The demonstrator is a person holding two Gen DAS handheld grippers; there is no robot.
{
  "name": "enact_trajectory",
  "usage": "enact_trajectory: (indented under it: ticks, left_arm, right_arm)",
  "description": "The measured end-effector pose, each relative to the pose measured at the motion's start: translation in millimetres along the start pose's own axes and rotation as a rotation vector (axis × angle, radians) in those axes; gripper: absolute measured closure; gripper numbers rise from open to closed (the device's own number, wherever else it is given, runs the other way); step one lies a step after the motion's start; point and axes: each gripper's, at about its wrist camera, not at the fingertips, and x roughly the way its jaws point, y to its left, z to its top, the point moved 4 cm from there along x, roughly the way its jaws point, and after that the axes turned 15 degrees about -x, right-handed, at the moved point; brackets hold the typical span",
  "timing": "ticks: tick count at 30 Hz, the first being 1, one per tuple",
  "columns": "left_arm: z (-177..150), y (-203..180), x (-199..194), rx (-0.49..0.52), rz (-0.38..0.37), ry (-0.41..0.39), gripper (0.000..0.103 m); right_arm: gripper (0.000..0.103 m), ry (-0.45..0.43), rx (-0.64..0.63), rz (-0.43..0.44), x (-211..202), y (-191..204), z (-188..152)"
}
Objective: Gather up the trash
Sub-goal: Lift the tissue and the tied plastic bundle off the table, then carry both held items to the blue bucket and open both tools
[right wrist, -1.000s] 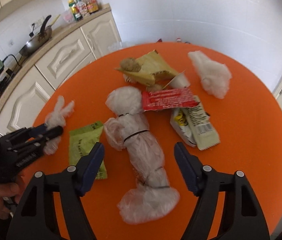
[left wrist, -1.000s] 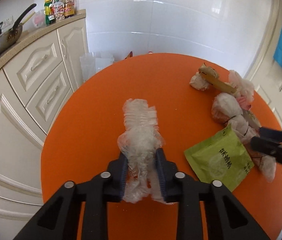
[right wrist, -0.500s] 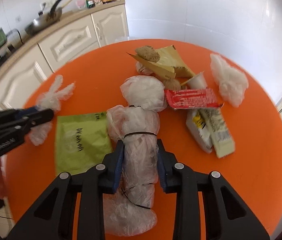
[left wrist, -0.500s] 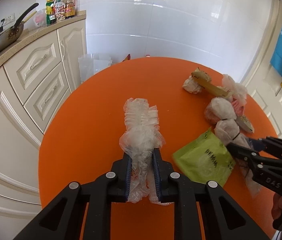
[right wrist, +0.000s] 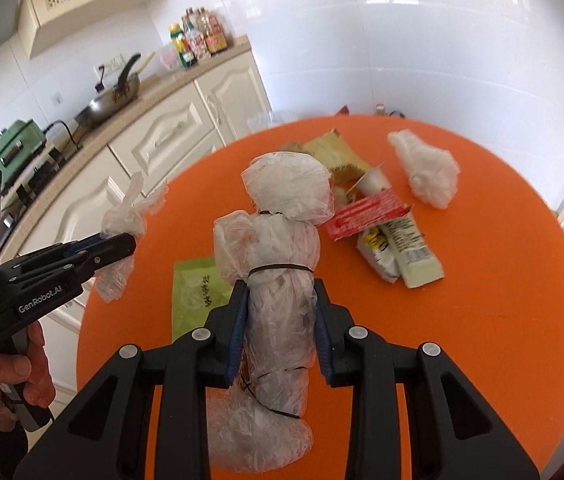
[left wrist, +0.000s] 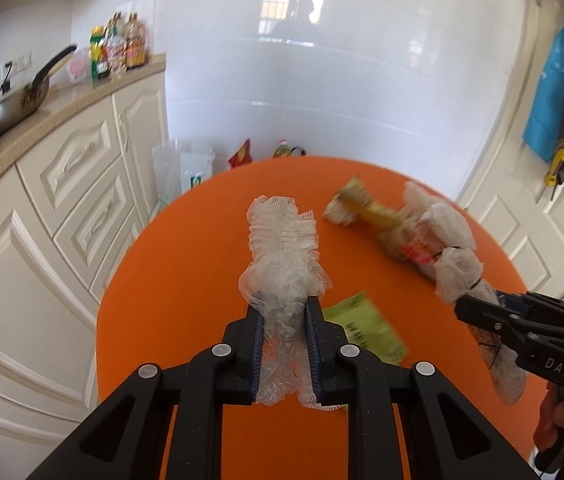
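Orange fills the middle of both views: the round surface (right wrist: 502, 280) that carries the trash. In the left wrist view we see the left tongs (left wrist: 284, 344) at lower centre, clenched on a crumpled clear plastic wad with mesh edging (left wrist: 282, 256), which sticks up beyond the pads. In the right wrist view the right tongs (right wrist: 278, 328) at lower centre grip a long plastic-wrapped bundle tied with black bands (right wrist: 278, 248); its lower end hangs below the pads. On the surface we note a green packet (right wrist: 196, 292) just left of the bundle, a red wrapper (right wrist: 366, 214) and a pale tube-like packet (right wrist: 414, 254) to its right, a white fluffy wad (right wrist: 426, 168) at upper right, and yellowish wrappers (right wrist: 330, 152) behind. We see a wok (right wrist: 114, 96) at upper left.
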Motion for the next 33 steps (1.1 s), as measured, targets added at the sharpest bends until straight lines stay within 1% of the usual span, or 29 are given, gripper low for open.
enact_trajectory:
  ticks: [3, 6, 10, 15, 20, 23, 27, 30, 33]
  left_arm:
    - [-16.0, -17.1, -33.8, 0.030, -0.025, -0.026, 0.088]
    - [-18.8, -36.5, -53.0, 0.064, -0.054, -0.049, 0.088]
    - [-29.4, -68.0, -78.4, 0.116, -0.106, -0.075, 0.088]
    - [-37.9, -117.5, -99.9, 0.190, -0.203, -0.096, 0.088]
    - [-54.1, -172.3, -106.0, 0.277, -0.312, -0.091, 0.088]
    - [-65.6, -204.4, -105.6, 0.330, -0.387, -0.070, 0.088]
    - [-75.0, -239.6, -93.8, 0.385, -0.471, -0.021, 0.088]
    - [-91.2, -264.5, -84.2, 0.427, -0.526, 0.039, 0.088]
    - [-102.3, -285.4, -66.5, 0.462, -0.566, 0.106, 0.088]
  right_arm:
    - [0.073, -0.041, 0.010, -0.013, -18.3, -4.8, 2.5]
    - [0.073, -0.078, 0.025, -0.036, -38.6, -13.5, 3.0]
    - [0.073, -0.146, 0.053, -0.080, -78.3, -33.0, 0.0]
    - [0.073, -0.219, 0.104, -0.176, -136.7, -68.0, -12.9]
    - [0.073, -0.261, 0.179, -0.298, -197.2, -111.0, -43.6]
    - [0.073, -0.278, 0.234, -0.372, -232.4, -136.6, -67.2]
    - [0.073, -0.284, 0.319, -0.480, -280.4, -169.2, -110.4]
    - [0.073, -0.272, 0.384, -0.543, -305.4, -191.2, -142.8]
    - [0.073, -0.252, 0.444, -0.586, -319.5, -209.9, -171.8]
